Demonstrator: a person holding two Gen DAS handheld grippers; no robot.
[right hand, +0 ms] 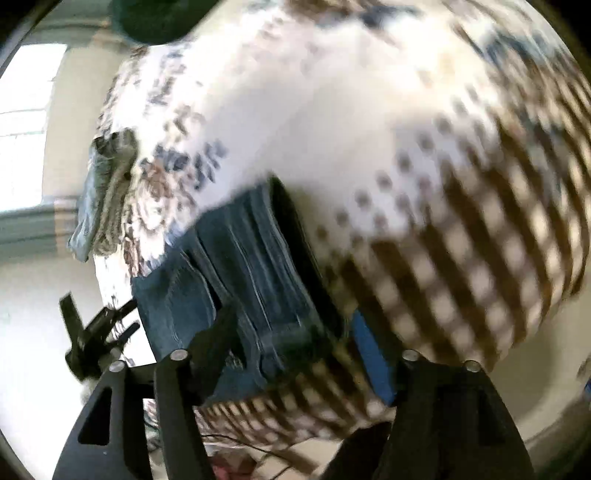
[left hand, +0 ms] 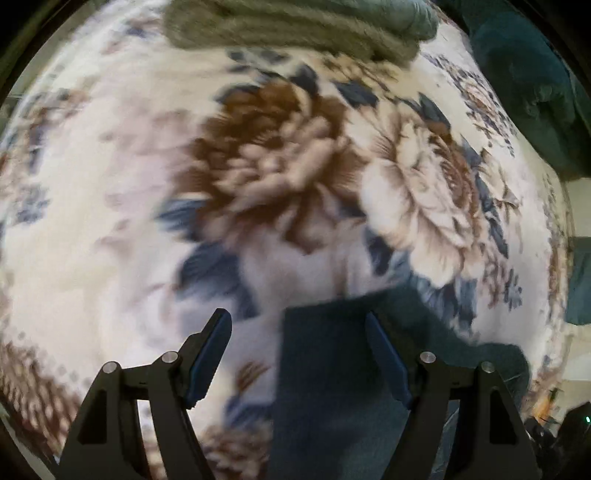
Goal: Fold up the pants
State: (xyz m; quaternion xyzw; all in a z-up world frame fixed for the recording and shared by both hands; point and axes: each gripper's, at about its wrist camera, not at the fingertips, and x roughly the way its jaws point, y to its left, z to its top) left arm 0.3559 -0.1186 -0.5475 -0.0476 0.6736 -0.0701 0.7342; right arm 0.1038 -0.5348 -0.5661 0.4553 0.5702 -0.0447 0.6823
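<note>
The pants, dark blue denim with pale crease lines, are lying folded into a thick layered stack on a floral blanket covering the bed. The right gripper is hovering over the stack with its jaws spread wide, gripping nothing. The left gripper is also standing wide open and empty above a flat dark blue edge of the fabric. A grey-green folded blanket is lying further off.

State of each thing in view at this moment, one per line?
Left gripper: open, nothing held.
Right gripper: open, over the jeans, nothing gripped.
Jeans: folded, lying on the blanket.
Blanket: spread out flat.
Grey cloth: bunched at blanket's far edge.
</note>
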